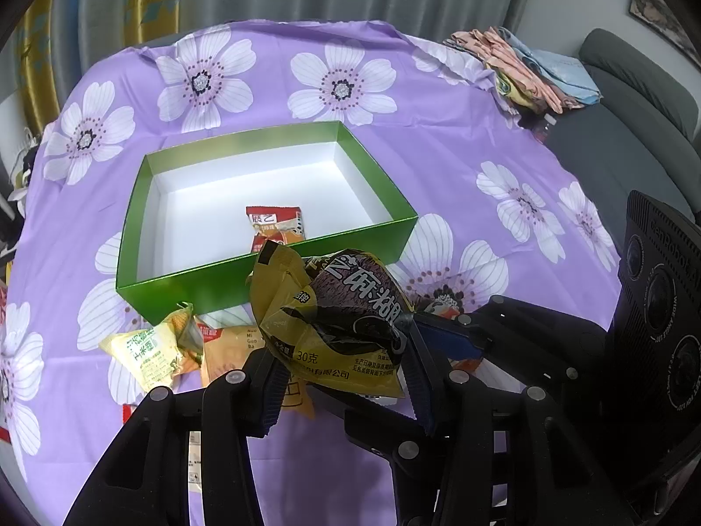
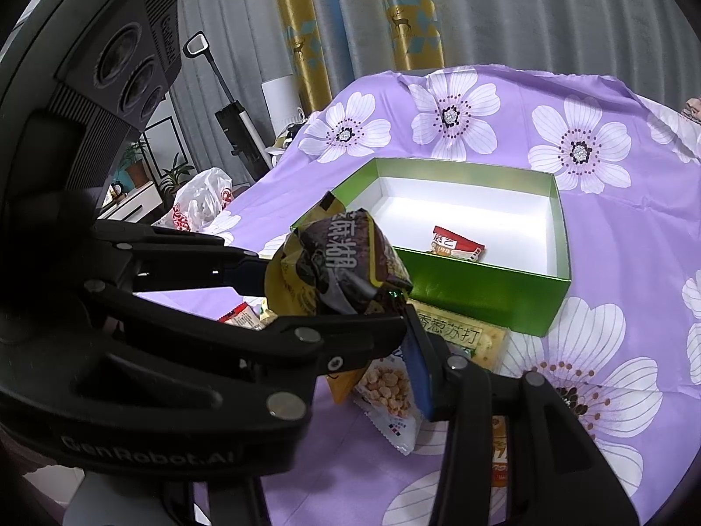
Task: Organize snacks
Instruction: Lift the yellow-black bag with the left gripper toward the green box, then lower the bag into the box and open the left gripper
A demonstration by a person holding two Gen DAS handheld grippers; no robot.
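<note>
The left gripper [image 1: 341,377] pinches a crumpled yellow-and-dark snack packet [image 1: 337,320], its two fingers pressed into the packet's lower sides and holding it up just in front of the near wall of the green box [image 1: 228,276]. In the right wrist view the same packet [image 2: 341,267] hangs between that gripper's black fingers, clear of the cloth. The right gripper [image 2: 407,307] sits close beside it; only one blue-padded finger [image 2: 418,368] shows clearly there, so whether it is spread or gripping cannot be told. The box stands open on a purple flowered cloth [image 1: 460,140], and a red snack pack [image 1: 275,228] lies on its white floor (nearer the front wall). More snacks lie on the cloth in front of the box: a pale yellow-green packet [image 1: 153,350], an orange packet [image 1: 228,350], a cracker pack with green lettering [image 2: 455,337] and a clear bag of round puffs [image 2: 385,390].
</note>
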